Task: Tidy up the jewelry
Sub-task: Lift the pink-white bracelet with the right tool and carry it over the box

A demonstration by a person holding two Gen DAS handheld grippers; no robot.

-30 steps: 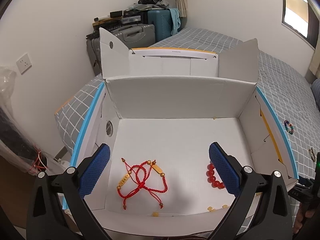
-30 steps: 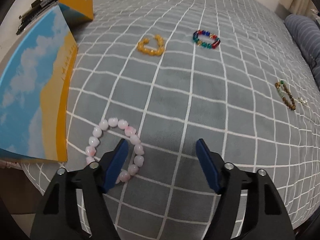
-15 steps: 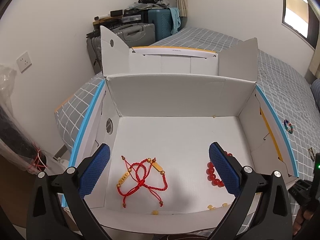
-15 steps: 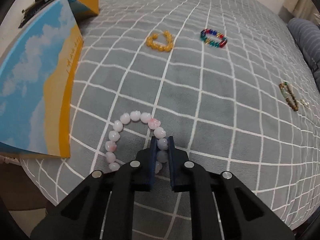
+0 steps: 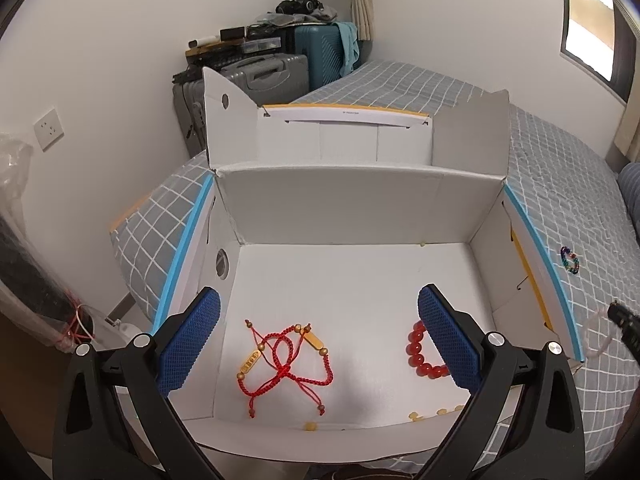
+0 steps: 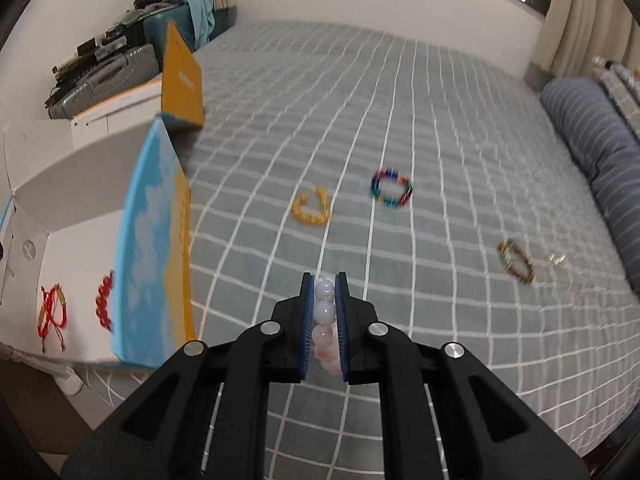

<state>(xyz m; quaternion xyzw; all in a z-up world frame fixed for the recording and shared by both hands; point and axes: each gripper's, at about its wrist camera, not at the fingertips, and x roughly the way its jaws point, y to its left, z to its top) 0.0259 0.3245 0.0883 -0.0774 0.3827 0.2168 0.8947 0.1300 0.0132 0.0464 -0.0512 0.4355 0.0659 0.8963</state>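
Observation:
My right gripper [image 6: 324,280] is shut on a pale pink bead bracelet [image 6: 325,312], lifted above the grey checked bed; the bracelet [image 5: 596,334] also shows at the far right of the left wrist view. My left gripper [image 5: 318,332] stands open over the white cardboard box [image 5: 360,208], holding nothing. Inside the box lie red cord bracelets with gold charms [image 5: 286,358] and a red bead bracelet [image 5: 422,354]. On the bed lie a yellow bead bracelet [image 6: 312,210], a multicoloured bracelet [image 6: 392,190] and a brown-green bracelet [image 6: 516,266].
The box's blue and orange outer wall [image 6: 154,248] stands left of my right gripper. Suitcases [image 5: 276,68] with clutter sit against the far wall. A striped pillow [image 6: 600,136] lies at the bed's right. Small yellow beads [image 5: 438,402] lie loose near the box's front wall.
My right gripper closed on the pink bead bracelet and lifted it off the bed, tilting up to show more of the room. The left gripper stayed still.

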